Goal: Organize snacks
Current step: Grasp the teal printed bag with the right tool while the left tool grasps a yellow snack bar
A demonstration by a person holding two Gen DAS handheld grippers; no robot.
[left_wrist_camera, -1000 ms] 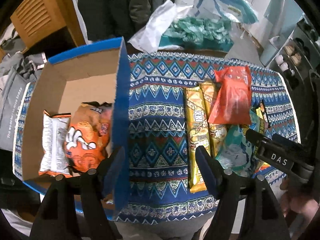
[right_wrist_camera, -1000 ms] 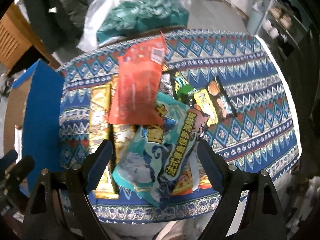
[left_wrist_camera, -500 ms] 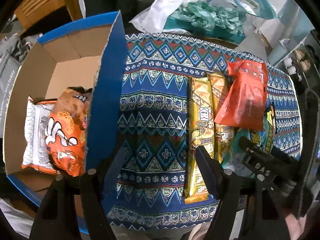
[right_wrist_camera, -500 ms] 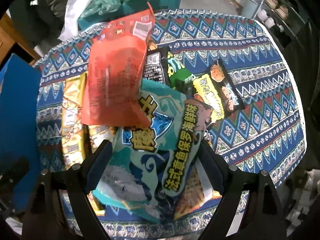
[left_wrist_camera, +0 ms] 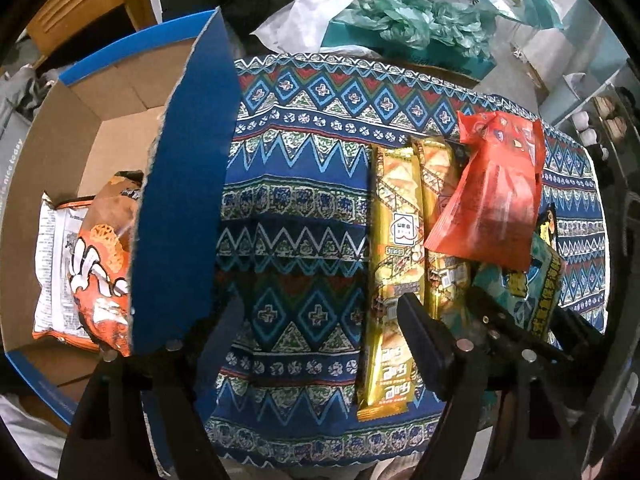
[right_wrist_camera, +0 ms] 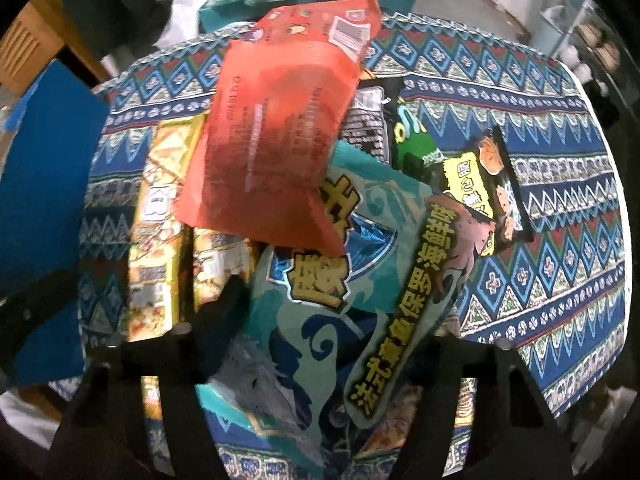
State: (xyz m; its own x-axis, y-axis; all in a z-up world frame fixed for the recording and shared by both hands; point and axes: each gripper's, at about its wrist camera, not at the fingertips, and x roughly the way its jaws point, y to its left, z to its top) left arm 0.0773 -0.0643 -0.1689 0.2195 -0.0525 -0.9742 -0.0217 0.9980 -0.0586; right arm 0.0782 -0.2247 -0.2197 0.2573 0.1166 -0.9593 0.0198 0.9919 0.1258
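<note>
A blue cardboard box [left_wrist_camera: 184, 200] stands at the table's left, holding an orange snack bag [left_wrist_camera: 104, 268] and a white packet [left_wrist_camera: 52, 264]. My left gripper [left_wrist_camera: 320, 320] is open and empty over the patterned cloth, between the box and two long gold packets [left_wrist_camera: 394, 264]. A red pouch [right_wrist_camera: 272, 132] lies on a teal bag [right_wrist_camera: 320, 312]. My right gripper [right_wrist_camera: 332, 316] is open, its fingers on either side of the teal bag, low over it. It also shows in the left wrist view [left_wrist_camera: 516, 324]. A black and yellow packet [right_wrist_camera: 492, 188] and a green one [right_wrist_camera: 412, 148] lie to the right.
The table [left_wrist_camera: 320, 120] has a blue patterned cloth. A white plastic bag and teal paper [left_wrist_camera: 400, 20] lie behind it. A wooden chair [left_wrist_camera: 72, 12] stands at the far left. Shelves [left_wrist_camera: 600, 120] stand at the right.
My right gripper has come down closer over the teal bag. My left gripper has shifted right and forward, away from the box wall, toward the gold packets.
</note>
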